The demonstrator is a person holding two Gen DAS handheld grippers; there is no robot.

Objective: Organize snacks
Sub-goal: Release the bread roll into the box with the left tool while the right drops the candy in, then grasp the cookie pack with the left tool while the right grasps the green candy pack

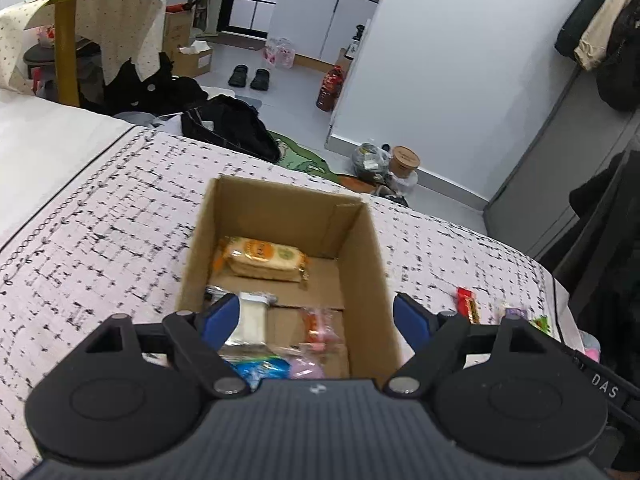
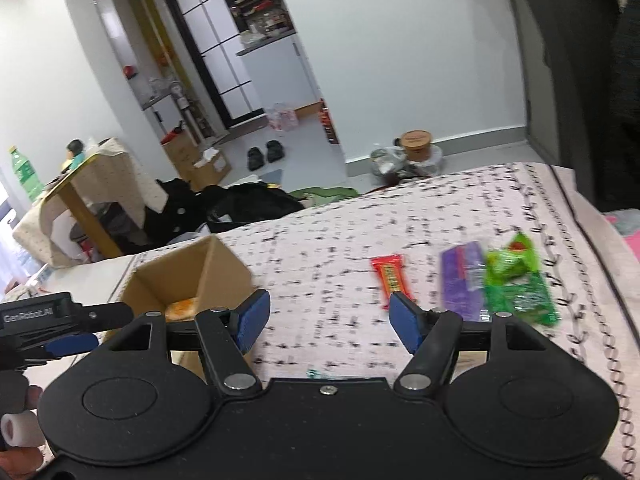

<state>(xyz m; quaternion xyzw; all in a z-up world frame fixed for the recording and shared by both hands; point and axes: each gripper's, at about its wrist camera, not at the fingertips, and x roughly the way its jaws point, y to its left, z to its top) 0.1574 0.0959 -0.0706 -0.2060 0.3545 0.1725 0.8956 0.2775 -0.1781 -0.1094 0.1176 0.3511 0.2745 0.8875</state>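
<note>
- Right, the left gripper (image 1: pixel 316 320) hangs over the near end of the cardboard box (image 1: pixel 362 240), blue pads spread wide, nothing pinched between them.
- Inside the box: a yellow biscuit pack (image 1: pixel 262 258) at the far end, a silver-white packet (image 1: pixel 252 318), a pinkish-orange wrapper (image 1: pixel 318 326) and a blue-green packet (image 1: pixel 262 370) nearer in.
- Over on the right, the right gripper (image 2: pixel 329 316) has its jaws apart with bare bedspread (image 2: pixel 328 248) between them, and it is blurred.
- Three snacks lie loose on the bed, far right of the box: a red bar (image 2: pixel 391 278), a purple packet (image 2: pixel 460 280) and a green packet (image 2: pixel 516 280), the last two touching or overlapping.
- Risk one, as I read it: the right pad sits just by the red bar's near end, so a careless closing could clip only the wrapper's tip and let it slip.
- Risk two: purple and green lie so tight together that a grab for one may drag the other along.
- Risk three: the soft bedspread could bunch into the jaws.
- Risk four: the two tools are near each other by the box; they could knock.
- Writing: "GenRobot.AI" on the left tool as the right camera sees it, "DAS" on a strap at the left view's right edge. The snack labels are too blurred to read.
</note>
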